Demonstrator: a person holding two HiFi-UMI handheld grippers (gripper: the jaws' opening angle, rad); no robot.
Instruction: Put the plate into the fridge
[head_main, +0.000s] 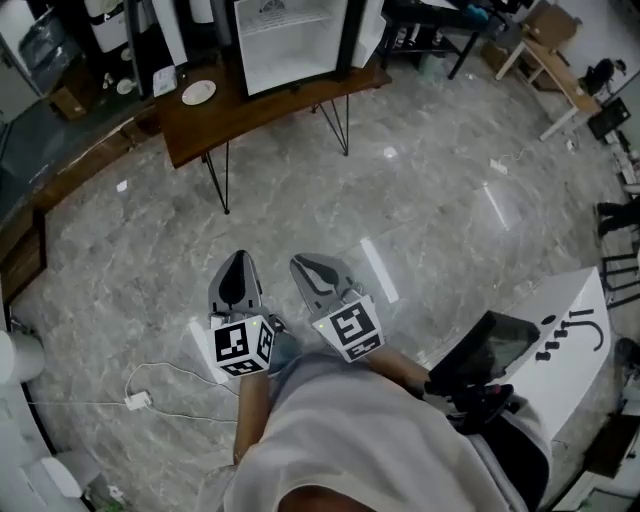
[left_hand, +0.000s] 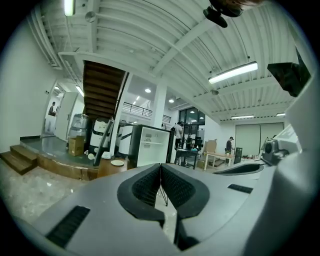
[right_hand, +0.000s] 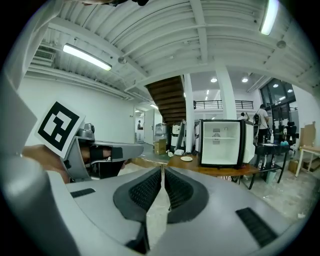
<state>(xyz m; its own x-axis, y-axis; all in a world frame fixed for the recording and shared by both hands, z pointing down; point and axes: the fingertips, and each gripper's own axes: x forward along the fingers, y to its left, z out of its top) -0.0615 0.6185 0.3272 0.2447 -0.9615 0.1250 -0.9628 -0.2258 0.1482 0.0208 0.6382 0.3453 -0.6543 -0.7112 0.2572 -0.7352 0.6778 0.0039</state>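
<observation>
Left hand-held gripper (head_main: 238, 262) and right hand-held gripper (head_main: 305, 266) hovering side by side, jaws pressing together, gripping nothing. Plate (head_main: 198, 92) lying on bench (head_main: 262, 104) well ahead of both, beside open fridge (head_main: 290, 40).

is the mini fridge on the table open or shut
Open. The small black fridge on the brown wooden table shows its white inside and one shelf, with the door swung out to the side.

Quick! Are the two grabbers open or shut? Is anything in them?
Left gripper: shut, holding nothing.
Right gripper: shut, holding nothing.
</observation>
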